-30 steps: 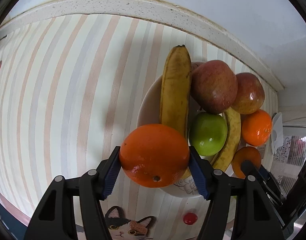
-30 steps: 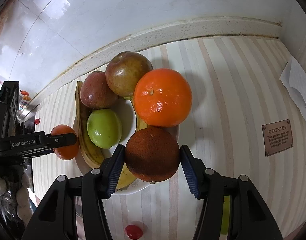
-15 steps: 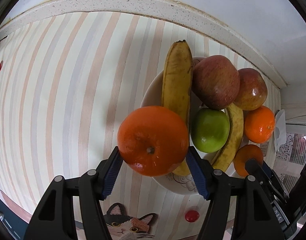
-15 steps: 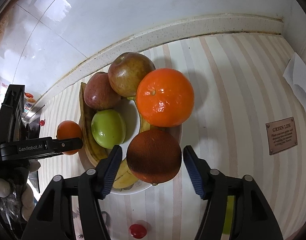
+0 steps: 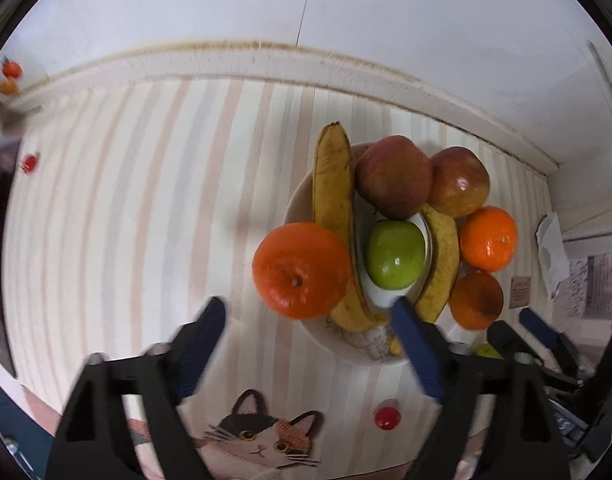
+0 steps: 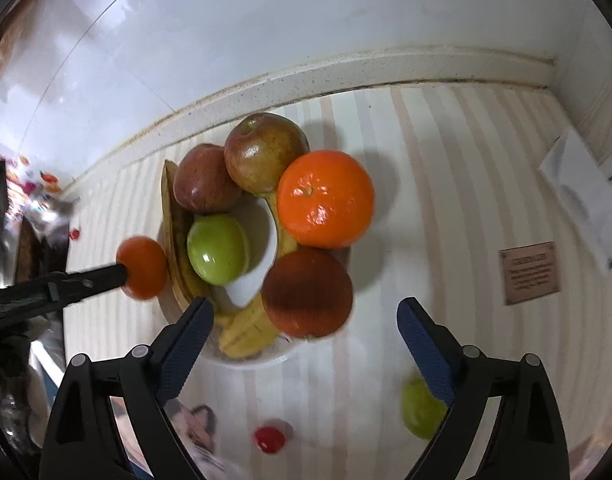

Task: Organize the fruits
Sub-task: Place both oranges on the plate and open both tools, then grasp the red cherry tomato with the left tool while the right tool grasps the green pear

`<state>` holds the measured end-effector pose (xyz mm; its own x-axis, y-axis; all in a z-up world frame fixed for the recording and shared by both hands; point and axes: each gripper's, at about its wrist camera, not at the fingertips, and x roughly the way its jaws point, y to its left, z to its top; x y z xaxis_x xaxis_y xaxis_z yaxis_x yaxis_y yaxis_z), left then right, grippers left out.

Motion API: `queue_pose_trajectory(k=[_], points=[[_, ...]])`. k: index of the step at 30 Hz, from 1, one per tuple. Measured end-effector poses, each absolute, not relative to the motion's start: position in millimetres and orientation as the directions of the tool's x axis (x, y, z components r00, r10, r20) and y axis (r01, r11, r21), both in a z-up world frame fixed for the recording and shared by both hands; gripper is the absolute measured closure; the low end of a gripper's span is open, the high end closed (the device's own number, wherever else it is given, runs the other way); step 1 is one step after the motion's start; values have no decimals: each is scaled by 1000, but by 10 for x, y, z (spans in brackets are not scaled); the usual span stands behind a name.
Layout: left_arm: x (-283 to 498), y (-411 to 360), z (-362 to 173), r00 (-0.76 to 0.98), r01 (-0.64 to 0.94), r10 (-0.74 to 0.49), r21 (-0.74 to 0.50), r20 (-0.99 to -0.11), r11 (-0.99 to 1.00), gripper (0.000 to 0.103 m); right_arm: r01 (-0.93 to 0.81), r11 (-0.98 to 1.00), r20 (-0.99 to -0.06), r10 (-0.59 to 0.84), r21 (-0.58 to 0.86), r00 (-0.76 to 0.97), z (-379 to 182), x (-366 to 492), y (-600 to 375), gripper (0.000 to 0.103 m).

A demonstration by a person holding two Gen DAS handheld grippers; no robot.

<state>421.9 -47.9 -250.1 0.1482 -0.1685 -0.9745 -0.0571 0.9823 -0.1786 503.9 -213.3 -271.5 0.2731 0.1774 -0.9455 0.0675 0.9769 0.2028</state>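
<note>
Looking along the left gripper [image 5: 308,334], its jaws stand open, empty, just short of the bright round orange [image 5: 302,270] resting against the white ceramic bowl [image 5: 296,204] on the striped counter [image 5: 146,200]. The right gripper [image 6: 304,326] likewise gapes empty before the dull brownish orange [image 6: 307,292] on the bowl's rim; placing looks done, so next comes fetching the small green fruit [image 6: 420,410] lying on the counter.

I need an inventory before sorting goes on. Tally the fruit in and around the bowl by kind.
Oranges: 3
Red apples: 2
Green apples: 2, one in the bowl, one on the tablecloth
Bananas: 2
Total: 9. The small red items are not counted; their kind is unclear.
</note>
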Motion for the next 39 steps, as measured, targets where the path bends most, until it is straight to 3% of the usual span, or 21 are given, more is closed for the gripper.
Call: queue_pose_trajectory(k=[13,26,39], points=[[3534,-714,-2004,257,5,-105,-108,-961,994,10,-1,995,-938,97,103,332,-2099,4531,-1936,6],[3010,-653,-1256,399,-8,-84,-96,-913,995,10,-24,994,-883,106,107,457,-1273,4040,-1901,6],[2611,-660,-875,454,2,-83,-92,-887,996,10,-40,993,-834,116,112,539,-721,3564,-1812,6]])
